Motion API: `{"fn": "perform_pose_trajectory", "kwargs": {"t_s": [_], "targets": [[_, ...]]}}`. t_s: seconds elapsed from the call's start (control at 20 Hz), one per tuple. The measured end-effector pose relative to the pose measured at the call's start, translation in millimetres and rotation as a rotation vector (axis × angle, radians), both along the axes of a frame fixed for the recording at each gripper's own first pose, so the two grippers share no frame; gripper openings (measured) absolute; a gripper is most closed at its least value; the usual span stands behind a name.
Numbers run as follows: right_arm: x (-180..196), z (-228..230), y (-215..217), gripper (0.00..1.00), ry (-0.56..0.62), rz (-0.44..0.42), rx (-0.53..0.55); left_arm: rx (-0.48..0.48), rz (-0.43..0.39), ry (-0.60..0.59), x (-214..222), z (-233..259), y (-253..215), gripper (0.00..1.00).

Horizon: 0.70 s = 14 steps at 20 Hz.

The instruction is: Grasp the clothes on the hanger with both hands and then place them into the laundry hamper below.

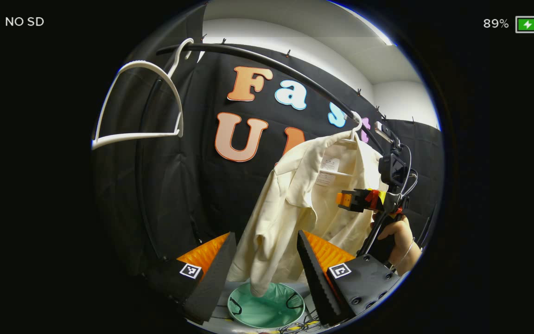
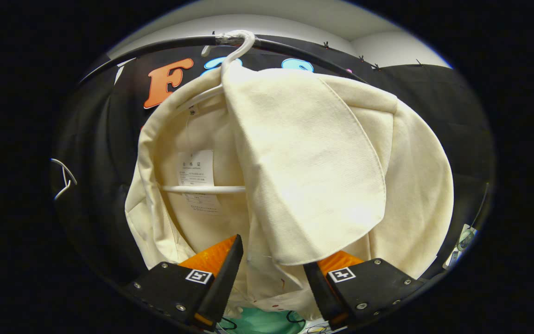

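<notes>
A cream shirt (image 1: 295, 204) hangs on a white hanger (image 1: 352, 132) from the black rail (image 1: 267, 60). My left gripper (image 1: 266, 234) is open, and the shirt's left sleeve hangs between its fingers without being pinched. In the left gripper view, the right gripper (image 1: 341, 199), held by a hand (image 1: 399, 236), points at the shirt's front. In the right gripper view the shirt (image 2: 313, 171) is very close. My right gripper (image 2: 271, 255) is open, its fingers on either side of the collar flap's lower edge. The green hamper (image 1: 267, 306) stands on the floor below, its edge (image 2: 257, 322) under the shirt.
An empty white hanger (image 1: 142, 102) hangs on the rail's left end. The hanger's hook (image 2: 237, 46) sits over the rail (image 2: 155, 44) at the top. Black cloth walls close the booth behind and to the sides. Cables lie on the floor beside the hamper.
</notes>
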State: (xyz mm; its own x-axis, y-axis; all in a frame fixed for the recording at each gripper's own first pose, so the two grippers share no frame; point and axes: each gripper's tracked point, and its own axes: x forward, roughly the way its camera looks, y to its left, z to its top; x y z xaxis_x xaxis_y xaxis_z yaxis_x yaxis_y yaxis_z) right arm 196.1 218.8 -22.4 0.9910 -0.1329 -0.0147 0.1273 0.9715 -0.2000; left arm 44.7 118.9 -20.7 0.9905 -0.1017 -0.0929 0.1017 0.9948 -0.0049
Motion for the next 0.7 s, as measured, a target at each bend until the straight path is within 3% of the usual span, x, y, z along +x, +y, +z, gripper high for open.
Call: {"fn": "perform_pose_trajectory", "kwargs": {"t_s": [0.1,0.35,0.7], "targets": [[0,3,-8,0.55,-0.012,-0.005,-0.001,-0.004,0.005,0.003,3,-1,3,0.81],[-14,6,-18,0.18,-0.015,0.01,-0.008,-0.014,-0.004,0.029,11,-7,5,0.81],[-44,18,-24,0.06,-0.046,0.04,0.02,-0.03,-0.055,0.06,24,-12,-13,0.81]]}}
